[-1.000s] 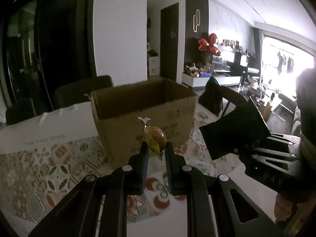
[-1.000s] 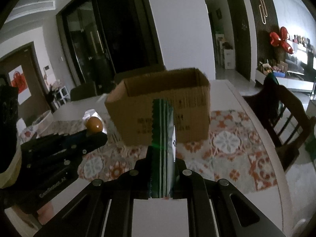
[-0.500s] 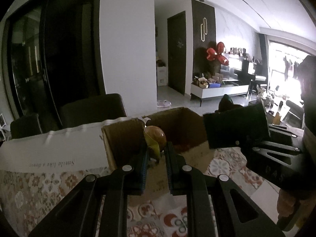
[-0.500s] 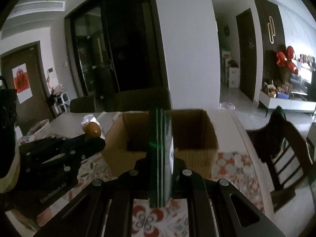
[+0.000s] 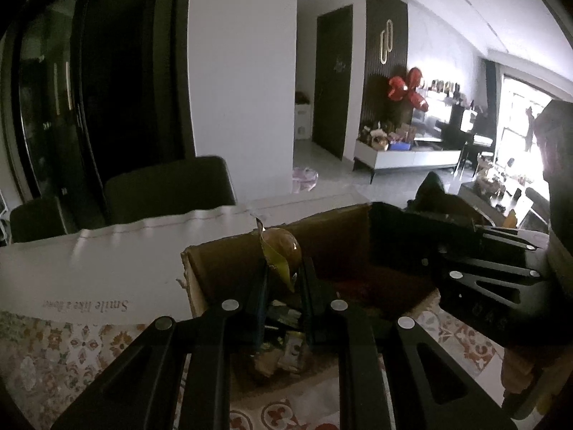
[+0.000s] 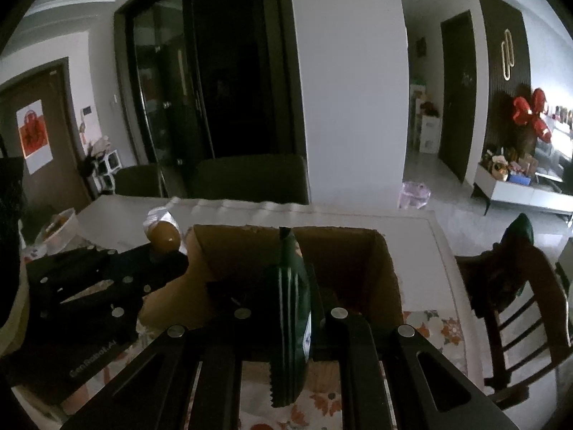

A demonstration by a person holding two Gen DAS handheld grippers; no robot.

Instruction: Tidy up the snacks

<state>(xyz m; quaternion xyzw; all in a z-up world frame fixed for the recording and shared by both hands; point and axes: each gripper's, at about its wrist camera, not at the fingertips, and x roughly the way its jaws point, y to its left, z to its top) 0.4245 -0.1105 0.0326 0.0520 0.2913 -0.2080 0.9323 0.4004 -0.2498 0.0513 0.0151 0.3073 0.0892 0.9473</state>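
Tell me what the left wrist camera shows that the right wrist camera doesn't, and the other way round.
Only the left wrist view shows snack packets lying in the bottom of the box and the lettering on the white cloth. Only the right wrist view shows a wooden chair and a door with a red poster. Both show the cardboard box, the left gripper shut on an egg-shaped snack, and the right gripper shut on a green packet.

A white counter (image 6: 435,247) carries a floral-patterned tablecloth in orange, red and white (image 5: 53,354), whose plain white border bears the printed words "Smile like a Rose". On the cloth stands an open brown cardboard box (image 6: 383,272) with snack packets lying inside it. A small white bowl (image 6: 59,231) sits near the counter's left edge.
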